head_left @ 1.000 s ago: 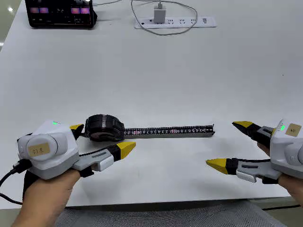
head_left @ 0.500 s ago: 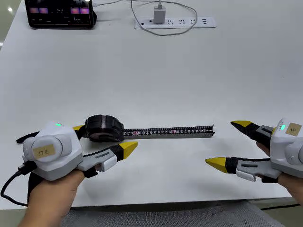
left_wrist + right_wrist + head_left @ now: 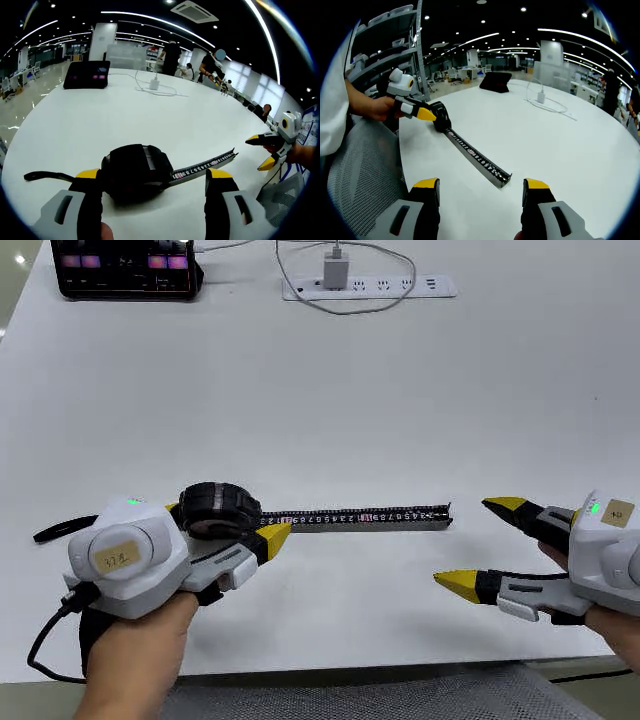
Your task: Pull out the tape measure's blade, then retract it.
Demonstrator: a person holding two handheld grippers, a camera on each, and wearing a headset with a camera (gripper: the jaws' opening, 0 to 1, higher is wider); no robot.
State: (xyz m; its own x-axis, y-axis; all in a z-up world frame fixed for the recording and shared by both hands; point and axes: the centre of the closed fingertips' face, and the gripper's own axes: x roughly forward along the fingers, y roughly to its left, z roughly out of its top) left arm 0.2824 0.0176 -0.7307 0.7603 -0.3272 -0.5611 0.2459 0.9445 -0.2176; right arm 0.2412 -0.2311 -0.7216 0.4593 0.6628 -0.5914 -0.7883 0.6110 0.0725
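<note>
While the tape measure (image 3: 218, 508) is sitting at the near left of the white table (image 3: 330, 400), its blade (image 3: 360, 517) is lying flat and pulled out, running right to the hook (image 3: 448, 515). A black strap (image 3: 55, 532) is trailing left from the tape measure.

The left gripper (image 3: 153, 174) is straddling the tape measure with its jaws standing wide apart and clamping nothing. In the left gripper view one tip is sitting just beside the strap end of the tape measure; can't tell if it's touching. The other tip is hanging just beside the blade, on its near side.

The right gripper (image 3: 478, 543) is hovering at near right with its jaws gaping wide and gripping nothing. It is sitting right of the hook and nearer, with bare tabletop lying between them.

Room to move: a broad bare stretch of table is lying far of the blade, reaching up to the power strip (image 3: 400, 286) and the dark screen (image 3: 125, 265) along the far side. A charger (image 3: 336, 272) is sitting plugged into the strip, with a white cable (image 3: 400, 270) looping around it.

Edges: the table's near edge is running close under both grippers, with a grey mesh chair (image 3: 330, 700) sitting just past it. The left edge is showing at far left, beside the screen.
</note>
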